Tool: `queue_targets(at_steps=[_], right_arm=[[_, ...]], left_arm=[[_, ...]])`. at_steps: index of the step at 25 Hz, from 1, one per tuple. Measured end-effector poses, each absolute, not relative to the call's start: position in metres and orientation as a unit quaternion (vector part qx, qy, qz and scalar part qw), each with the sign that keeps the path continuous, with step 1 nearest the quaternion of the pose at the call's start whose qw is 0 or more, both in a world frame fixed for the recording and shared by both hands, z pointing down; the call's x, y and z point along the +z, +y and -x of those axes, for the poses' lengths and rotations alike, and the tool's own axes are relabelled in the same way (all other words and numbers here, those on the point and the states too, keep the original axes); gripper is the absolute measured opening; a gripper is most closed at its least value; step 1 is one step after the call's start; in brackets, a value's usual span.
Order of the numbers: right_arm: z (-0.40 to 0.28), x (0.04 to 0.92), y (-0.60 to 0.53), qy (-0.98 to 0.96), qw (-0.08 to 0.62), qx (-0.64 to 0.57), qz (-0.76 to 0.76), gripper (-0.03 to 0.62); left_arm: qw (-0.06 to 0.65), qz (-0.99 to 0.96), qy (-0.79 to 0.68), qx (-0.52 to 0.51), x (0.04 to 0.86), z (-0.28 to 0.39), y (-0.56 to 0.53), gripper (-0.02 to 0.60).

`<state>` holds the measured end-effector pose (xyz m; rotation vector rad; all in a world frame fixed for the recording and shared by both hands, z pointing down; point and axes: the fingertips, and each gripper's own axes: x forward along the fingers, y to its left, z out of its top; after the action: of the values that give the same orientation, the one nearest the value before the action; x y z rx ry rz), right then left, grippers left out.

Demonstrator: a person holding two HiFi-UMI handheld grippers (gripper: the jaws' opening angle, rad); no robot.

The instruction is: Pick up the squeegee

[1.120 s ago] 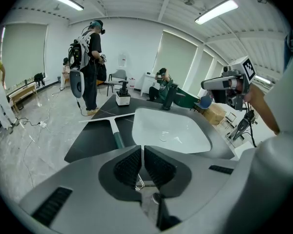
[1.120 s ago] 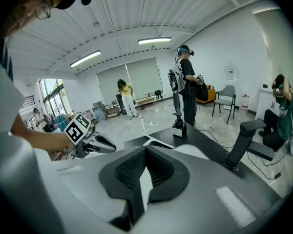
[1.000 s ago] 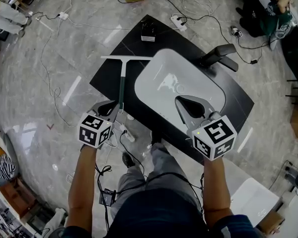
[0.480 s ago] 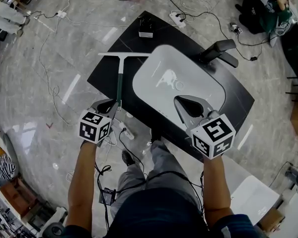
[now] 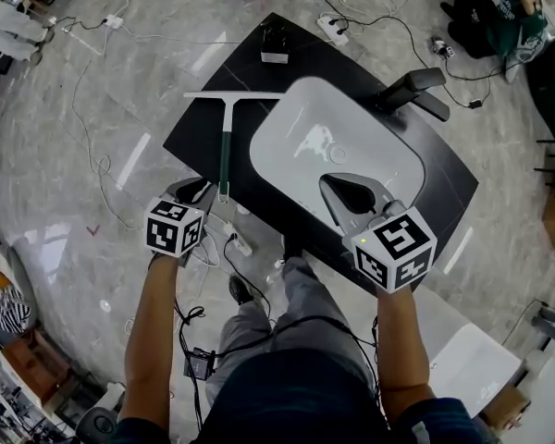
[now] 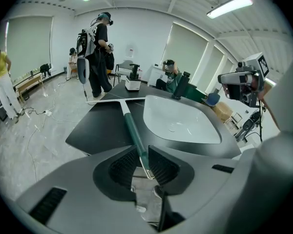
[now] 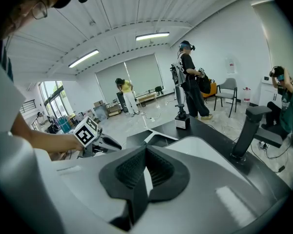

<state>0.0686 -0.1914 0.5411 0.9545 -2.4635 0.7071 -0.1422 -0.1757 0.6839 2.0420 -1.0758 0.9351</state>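
From the head view, the squeegee [image 5: 225, 151] lies on the black counter [image 5: 196, 141] just beside the white basin [image 5: 287, 118], handle end at the left gripper [image 5: 202, 192]. In the left gripper view, the jaws are opening — the handle's end sits between them. In the right gripper view, the right gripper [image 7: 145, 152] has its jaws pressed together — nothing is held.

The squeegee [image 5: 225, 141] has a long, pale blade [image 5: 233, 94], a short white neck, a slim dark green handle [image 5: 225, 166] and a small wire loop [image 5: 222, 193] at the handle's end. It lies flat on the black counter [image 5: 196, 141], just left of the white sink [image 5: 276, 151] and apart from its rim. The blade lies crosswise at the far end, its right tip near the sink's far left corner. The handle runs alongside the sink's left side, loop end nearest the person.
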Motion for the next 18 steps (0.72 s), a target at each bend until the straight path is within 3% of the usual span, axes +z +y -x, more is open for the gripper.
queue_targets(at_steps=[6, 18], right_arm=[[-0.066, 0.549, -0.191, -0.88, 0.21, 0.258, -0.339, 0.011], [-0.065, 0.555, -0.2, -0.88, 0.208, 0.259, -0.34, 0.011]], left_arm=[[0.325, -0.77, -0.411, 0.364, 0.697, 0.147, -0.18, 0.069], [0.346, -0.752, -0.422, 0.37, 0.725, 0.149, -0.184, 0.183]])
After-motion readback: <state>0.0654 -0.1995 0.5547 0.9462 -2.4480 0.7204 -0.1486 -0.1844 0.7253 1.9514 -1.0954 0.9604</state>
